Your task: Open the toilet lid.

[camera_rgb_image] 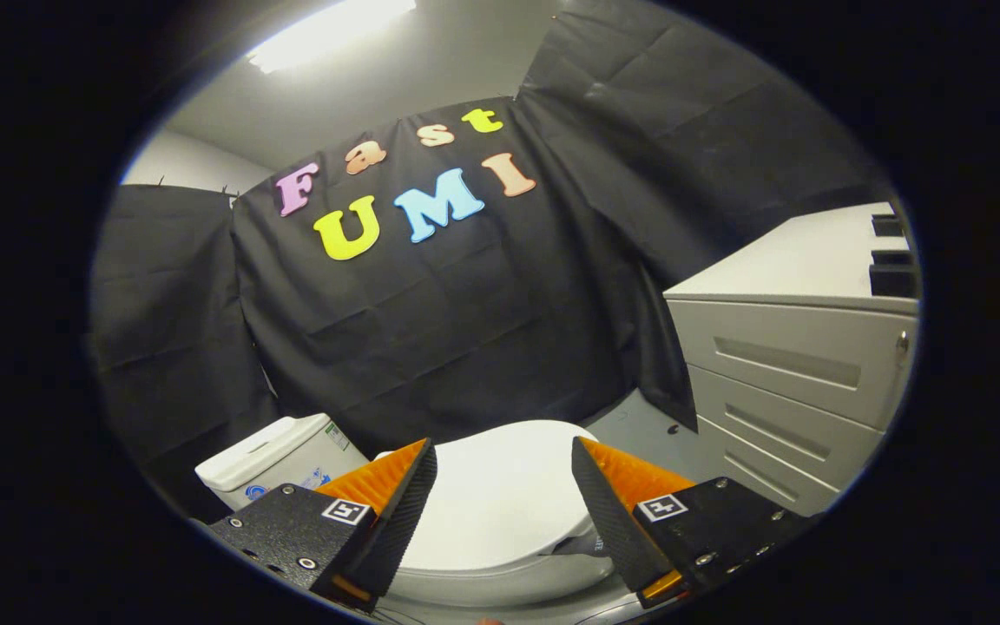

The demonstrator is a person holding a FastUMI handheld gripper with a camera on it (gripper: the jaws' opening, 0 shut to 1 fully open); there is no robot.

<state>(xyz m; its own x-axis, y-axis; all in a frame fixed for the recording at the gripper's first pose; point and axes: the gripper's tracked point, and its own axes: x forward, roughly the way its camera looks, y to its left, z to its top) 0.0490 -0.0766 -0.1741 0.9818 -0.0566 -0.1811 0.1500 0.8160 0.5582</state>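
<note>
A white toilet sits low ahead of me, its lid (500, 499) lying flat and closed over the bowl. The white tank (279, 460) stands to the left of the lid, behind my left finger. My gripper (504, 451) hovers above the lid with its fingers spread wide apart; the lid shows through the gap between them. Nothing is held between the fingers, and neither finger visibly touches the lid. The front rim of the bowl (509, 586) shows below the lid, between the finger bases.
A white drawer cabinet (799, 373) with several drawers stands to the right of the toilet, with dark blocks (891, 260) on its top. Black cloth walls close in behind and to the left. A strip of grey floor (639, 425) lies between toilet and cabinet.
</note>
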